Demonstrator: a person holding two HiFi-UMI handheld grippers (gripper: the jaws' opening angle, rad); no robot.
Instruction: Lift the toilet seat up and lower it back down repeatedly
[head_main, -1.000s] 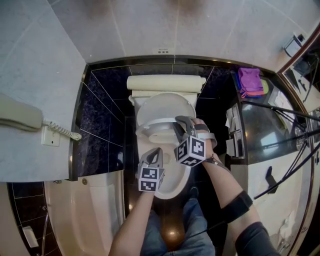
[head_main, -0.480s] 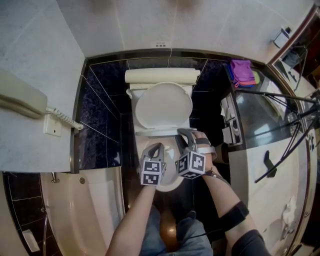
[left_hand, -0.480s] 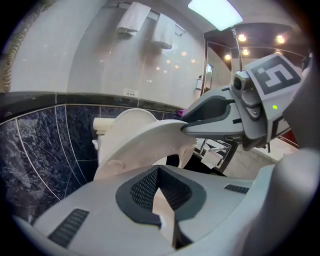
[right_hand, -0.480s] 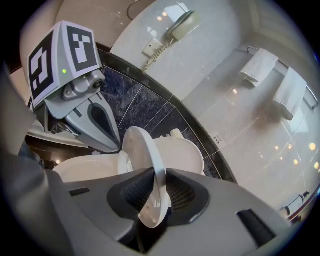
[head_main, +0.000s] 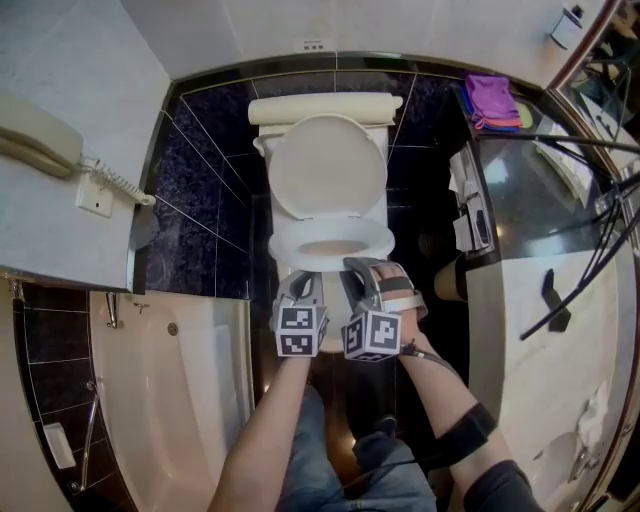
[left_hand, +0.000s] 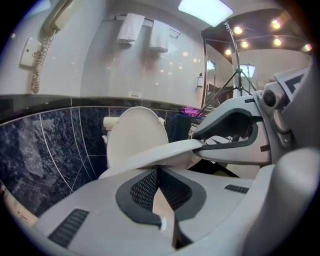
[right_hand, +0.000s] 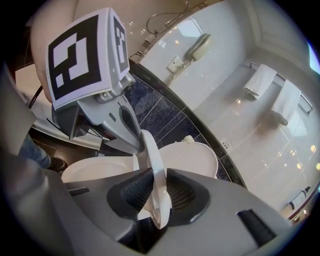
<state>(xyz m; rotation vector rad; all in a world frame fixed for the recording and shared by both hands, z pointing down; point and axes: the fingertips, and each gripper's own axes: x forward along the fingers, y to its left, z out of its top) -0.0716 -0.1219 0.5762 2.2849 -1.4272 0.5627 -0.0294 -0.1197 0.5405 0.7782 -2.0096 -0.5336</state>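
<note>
The white toilet stands against the dark tiled wall with its lid upright. Its seat ring hangs low over the bowl. My right gripper is shut on the seat's front rim, which runs between the pads in the right gripper view. Those jaws have just eased open slightly, and the rim still sits between them. My left gripper is beside it on the left. Its pads meet at the tips with nothing between them, just under the seat's edge.
A wall phone hangs at the left above a bathtub. A purple cloth, a counter and tripod legs crowd the right side. Towels hang on the far wall. The person's legs are below the grippers.
The seat has come down from half raised to low over the bowl. Both grippers moved with it toward the toilet's front, the right one keeping its hold.
</note>
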